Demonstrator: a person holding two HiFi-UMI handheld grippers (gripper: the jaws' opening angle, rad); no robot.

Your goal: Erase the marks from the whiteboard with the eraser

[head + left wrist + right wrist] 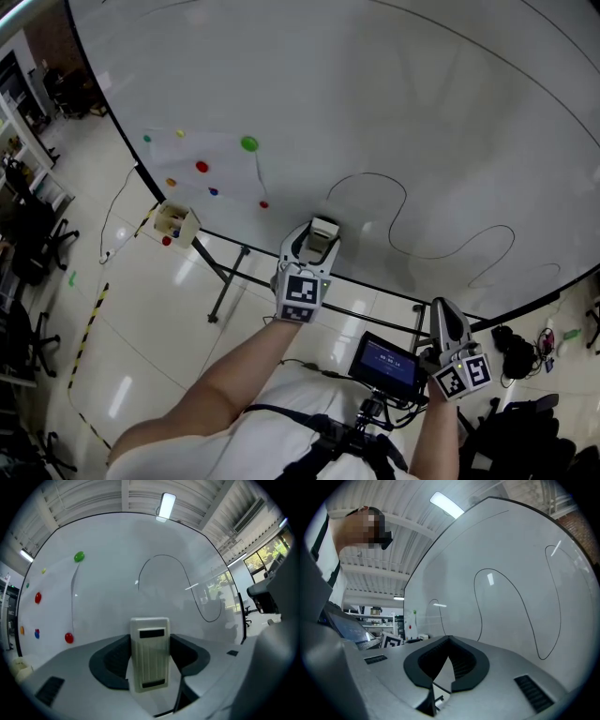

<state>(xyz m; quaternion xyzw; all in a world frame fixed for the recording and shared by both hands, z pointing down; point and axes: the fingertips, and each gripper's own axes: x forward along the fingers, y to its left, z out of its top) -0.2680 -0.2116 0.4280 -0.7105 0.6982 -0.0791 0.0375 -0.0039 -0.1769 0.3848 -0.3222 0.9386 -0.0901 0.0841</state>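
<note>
Left arm outstretched, left gripper [317, 246] level, clamping eraser [149, 653], facing whiteboard [394, 94]; right gripper [442, 311] lower, jaws together, empty.

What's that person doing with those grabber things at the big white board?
A person holds a pale eraser in the left gripper, pointed at the whiteboard. The right gripper is shut and empty, off to the side. The wavy black line is on the board, not yet wiped off.
</note>
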